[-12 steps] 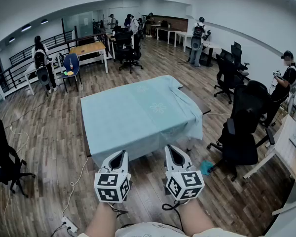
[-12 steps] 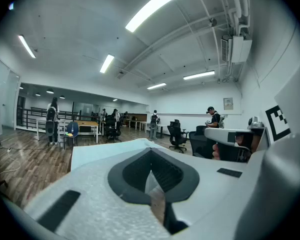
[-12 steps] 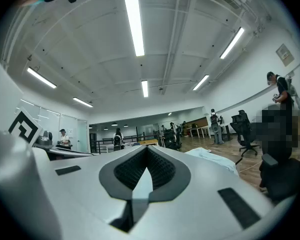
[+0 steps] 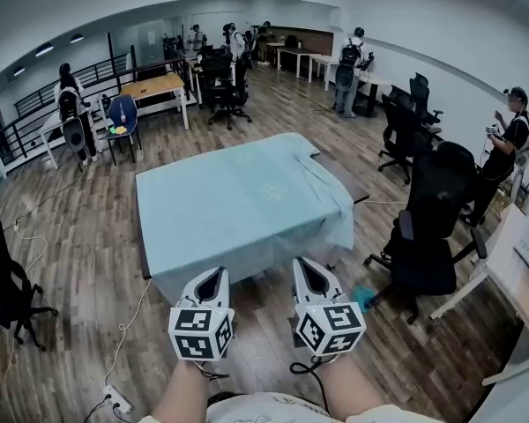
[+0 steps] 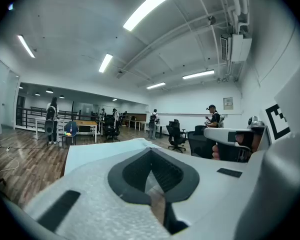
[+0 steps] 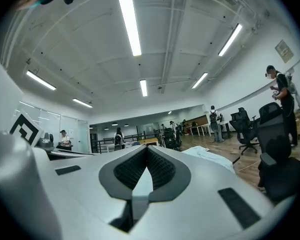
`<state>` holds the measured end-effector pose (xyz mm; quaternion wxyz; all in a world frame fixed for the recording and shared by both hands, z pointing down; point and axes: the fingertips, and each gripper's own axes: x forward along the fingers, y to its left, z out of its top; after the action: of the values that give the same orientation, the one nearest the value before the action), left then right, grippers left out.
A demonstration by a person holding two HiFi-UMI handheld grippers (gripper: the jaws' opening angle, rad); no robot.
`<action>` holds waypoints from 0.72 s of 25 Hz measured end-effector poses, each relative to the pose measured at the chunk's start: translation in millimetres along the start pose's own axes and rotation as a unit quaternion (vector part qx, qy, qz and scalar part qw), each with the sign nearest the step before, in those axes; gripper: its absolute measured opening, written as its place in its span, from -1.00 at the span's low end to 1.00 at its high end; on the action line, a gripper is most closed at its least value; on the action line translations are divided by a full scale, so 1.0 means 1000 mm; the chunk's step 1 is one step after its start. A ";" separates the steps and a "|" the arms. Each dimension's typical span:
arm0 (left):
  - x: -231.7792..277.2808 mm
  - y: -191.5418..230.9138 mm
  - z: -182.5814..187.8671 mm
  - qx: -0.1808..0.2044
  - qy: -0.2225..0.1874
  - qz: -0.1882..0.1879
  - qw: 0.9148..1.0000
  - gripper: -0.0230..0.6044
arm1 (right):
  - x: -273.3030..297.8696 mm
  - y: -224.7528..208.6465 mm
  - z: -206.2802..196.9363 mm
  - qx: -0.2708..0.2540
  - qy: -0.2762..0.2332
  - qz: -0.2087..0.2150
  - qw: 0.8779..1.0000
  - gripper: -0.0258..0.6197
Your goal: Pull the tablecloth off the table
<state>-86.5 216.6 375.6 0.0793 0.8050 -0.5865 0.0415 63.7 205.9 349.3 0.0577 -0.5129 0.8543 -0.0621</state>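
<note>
Left gripper: I hold it level, jaws closed on nothing, just short of the tablecloth.
Right gripper: alongside, closed, empty.

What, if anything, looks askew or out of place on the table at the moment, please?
The pale blue tablecloth sits askew. It is rumpled into folds along its right side, and the table shows bare and dark at its far right corner. Nothing looks spilled or damaged.

A wood-plank floor runs wall to wall under long ceiling lights. Black office chairs stand at right; a wooden desk sits upper left.
</note>
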 end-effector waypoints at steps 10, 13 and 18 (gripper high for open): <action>0.014 -0.022 -0.010 0.000 0.008 -0.007 1.000 -0.89 | -0.014 -0.014 -0.004 -0.052 0.008 -0.013 0.999 -0.88; 0.021 -0.023 -0.009 0.001 0.005 -0.010 1.000 -0.89 | -0.009 -0.016 -0.007 -0.041 0.009 -0.008 0.999 -0.88; 0.042 -0.016 -0.018 -0.001 0.011 -0.017 1.000 -0.89 | 0.005 -0.026 -0.018 -0.038 0.015 -0.014 0.999 -0.88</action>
<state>-57.6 185.6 399.0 0.0871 0.8142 -0.5720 0.0487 81.6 190.5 371.5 0.0245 -0.5256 0.8495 -0.0386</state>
